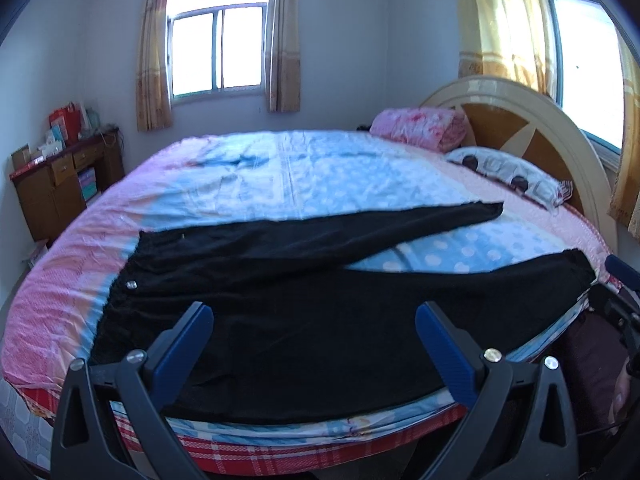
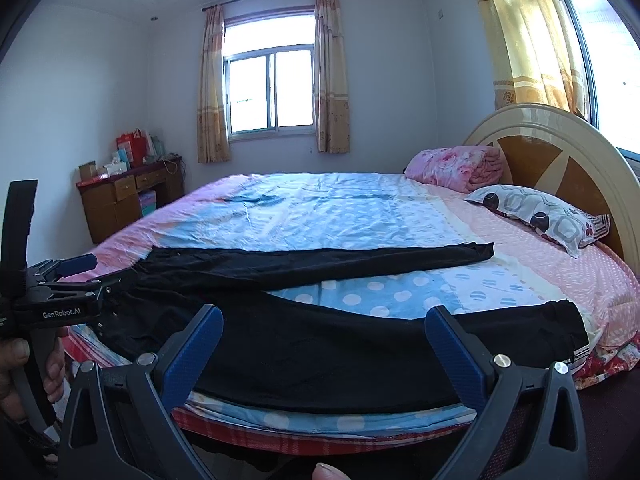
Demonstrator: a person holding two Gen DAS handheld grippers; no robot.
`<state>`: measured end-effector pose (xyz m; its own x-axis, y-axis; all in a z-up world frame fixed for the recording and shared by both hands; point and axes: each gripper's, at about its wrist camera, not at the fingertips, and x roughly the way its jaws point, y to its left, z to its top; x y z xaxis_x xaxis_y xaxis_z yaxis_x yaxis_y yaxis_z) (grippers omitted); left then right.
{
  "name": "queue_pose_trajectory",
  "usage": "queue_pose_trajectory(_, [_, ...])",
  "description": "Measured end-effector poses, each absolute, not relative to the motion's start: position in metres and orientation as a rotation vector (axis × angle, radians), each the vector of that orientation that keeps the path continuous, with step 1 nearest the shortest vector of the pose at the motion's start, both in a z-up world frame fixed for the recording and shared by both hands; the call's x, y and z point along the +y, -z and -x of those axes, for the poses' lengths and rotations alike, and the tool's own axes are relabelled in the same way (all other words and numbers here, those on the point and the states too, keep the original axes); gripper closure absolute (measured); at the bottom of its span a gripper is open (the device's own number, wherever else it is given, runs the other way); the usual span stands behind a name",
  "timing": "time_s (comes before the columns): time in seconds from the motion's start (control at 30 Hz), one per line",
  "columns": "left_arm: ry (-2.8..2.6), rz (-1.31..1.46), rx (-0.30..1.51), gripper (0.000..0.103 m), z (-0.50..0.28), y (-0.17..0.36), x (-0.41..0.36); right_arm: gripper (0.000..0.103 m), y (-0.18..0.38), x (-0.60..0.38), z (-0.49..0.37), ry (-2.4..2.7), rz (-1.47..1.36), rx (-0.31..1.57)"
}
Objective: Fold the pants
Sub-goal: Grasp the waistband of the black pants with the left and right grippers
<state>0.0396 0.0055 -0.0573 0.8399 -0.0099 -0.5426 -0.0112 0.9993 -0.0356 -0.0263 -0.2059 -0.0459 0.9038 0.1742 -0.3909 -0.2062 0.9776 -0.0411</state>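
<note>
Black pants (image 1: 304, 292) lie flat on the near side of the bed (image 1: 280, 176), waistband to the left, the two legs spread apart in a V toward the right. They also show in the right wrist view (image 2: 320, 344). My left gripper (image 1: 314, 312) is open and empty, held above the pants' waist and thigh area. My right gripper (image 2: 324, 316) is open and empty, held above the near leg. The left gripper also shows at the left edge of the right wrist view (image 2: 60, 280), over the waistband.
A folded pink quilt (image 2: 456, 168) and a patterned pillow (image 2: 536, 216) lie by the round headboard (image 2: 560, 148) at the right. A wooden desk (image 2: 124, 196) with boxes stands at the far left wall. The bed's near edge (image 2: 320, 428) is just below the grippers.
</note>
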Motion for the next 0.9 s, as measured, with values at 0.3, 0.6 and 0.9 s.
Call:
queue_pose_trajectory(0.3, [-0.133,-0.031,0.567,0.0,-0.087,0.072,0.086,0.001,0.077,-0.221,-0.006,-0.172,0.069,0.452])
queue_pose_trajectory(0.6, [-0.289,-0.009,0.757,0.001,-0.237,0.096,0.234,0.001,0.113,-0.226,-0.063,-0.163,0.012,0.567])
queue_pose_trajectory(0.9, [-0.248,0.048,0.952,0.03,-0.337,0.146,0.286,0.001,0.117,-0.235,-0.125,-0.124,-0.007,0.644])
